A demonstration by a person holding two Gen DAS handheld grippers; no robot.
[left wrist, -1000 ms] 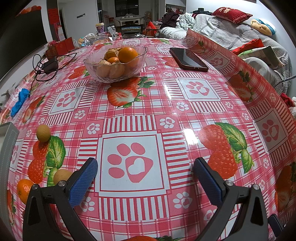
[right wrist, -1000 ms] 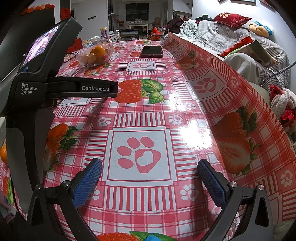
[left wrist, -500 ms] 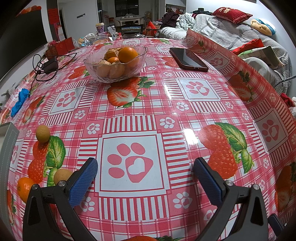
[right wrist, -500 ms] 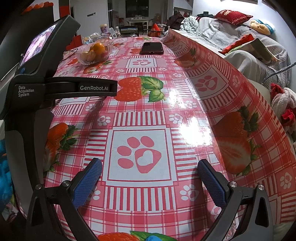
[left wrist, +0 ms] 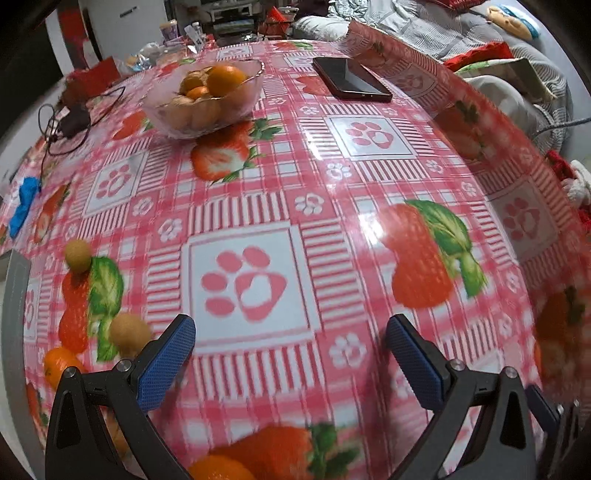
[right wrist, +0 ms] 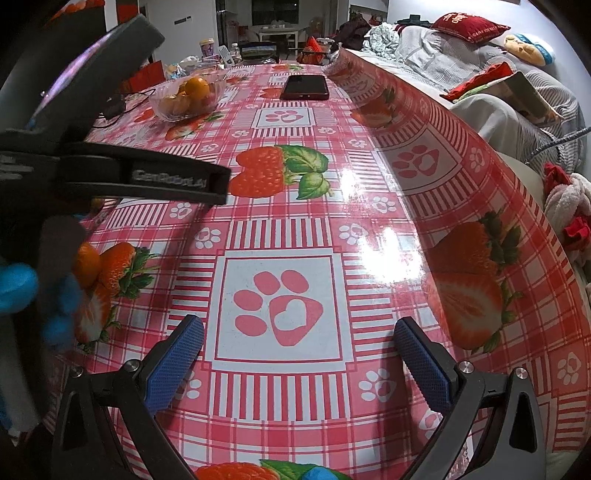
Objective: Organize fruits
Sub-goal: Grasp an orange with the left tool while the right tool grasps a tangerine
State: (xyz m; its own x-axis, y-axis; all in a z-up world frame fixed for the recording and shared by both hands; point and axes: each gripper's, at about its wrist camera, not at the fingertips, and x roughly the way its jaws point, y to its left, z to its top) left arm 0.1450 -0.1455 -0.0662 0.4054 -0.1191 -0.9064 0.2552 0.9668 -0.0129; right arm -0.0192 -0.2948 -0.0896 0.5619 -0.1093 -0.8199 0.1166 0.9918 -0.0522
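A glass bowl (left wrist: 207,107) with oranges and small brown fruits stands at the far side of the table; it also shows in the right wrist view (right wrist: 188,98). Two small brown fruits (left wrist: 77,254) (left wrist: 127,332) and an orange (left wrist: 57,363) lie loose at the near left. Another orange (left wrist: 218,469) sits at the bottom edge. My left gripper (left wrist: 291,350) is open and empty above the tablecloth, the loose fruits just to its left. My right gripper (right wrist: 299,354) is open and empty. The left gripper's body (right wrist: 110,173) fills the left of the right wrist view, with an orange (right wrist: 86,264) behind it.
A dark phone (left wrist: 351,79) lies at the far right of the table (left wrist: 258,206), near its raised cloth edge. A black charger with cable (left wrist: 74,122) and a blue object (left wrist: 24,199) lie at the far left. A sofa with cushions (right wrist: 469,27) is to the right.
The left wrist view has tilted and shifted, with blur, so the loose fruits sit closer to the left finger. The left gripper's body has moved in the right wrist view.
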